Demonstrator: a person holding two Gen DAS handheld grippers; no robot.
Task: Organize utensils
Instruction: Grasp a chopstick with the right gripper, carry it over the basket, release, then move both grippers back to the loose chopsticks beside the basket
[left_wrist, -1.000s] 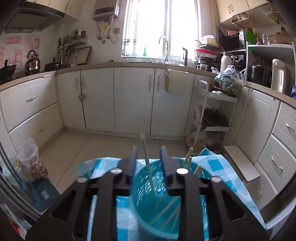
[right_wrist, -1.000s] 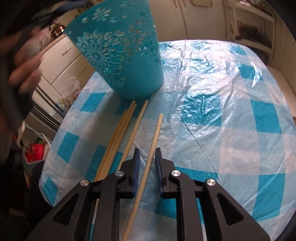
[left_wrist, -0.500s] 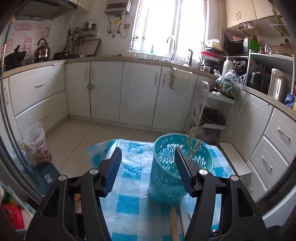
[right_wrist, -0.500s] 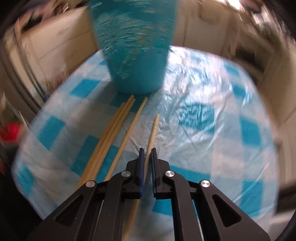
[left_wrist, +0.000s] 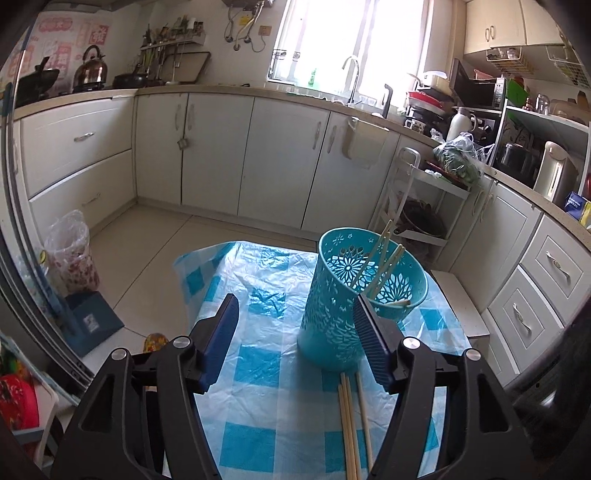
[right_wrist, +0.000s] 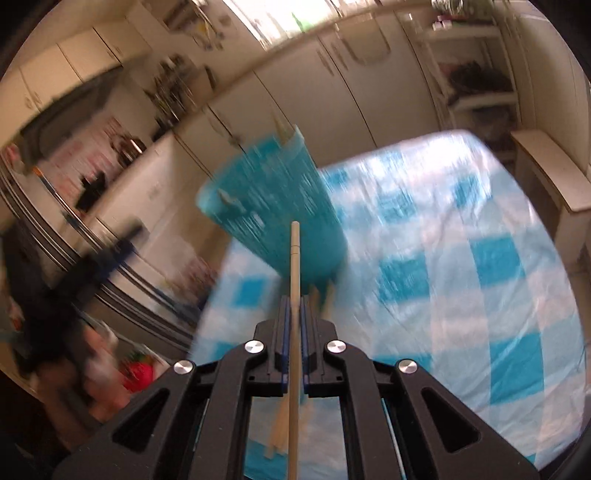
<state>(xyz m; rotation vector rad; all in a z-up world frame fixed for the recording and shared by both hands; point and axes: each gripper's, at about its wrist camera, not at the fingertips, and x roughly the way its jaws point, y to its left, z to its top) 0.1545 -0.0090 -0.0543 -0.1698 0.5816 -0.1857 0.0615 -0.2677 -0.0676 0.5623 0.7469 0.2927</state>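
Two grippers in view. Left gripper (left_wrist: 293, 332): jaws have just been opening, now wide, nothing between the pads; teal basket (left_wrist: 332, 306) stands just past its right finger, near the tablecloth's (left_wrist: 258, 369) middle. A second ago it hovered over the basket with a chopstick between narrower jaws. Right gripper (right_wrist: 294, 314): jaws clamped tight on one chopstick (right_wrist: 294, 266), lifted off the cloth since the earlier frame. Loose chopsticks (left_wrist: 351, 424) lie toward the near edge, probably three. Wall writing too blurred to read.
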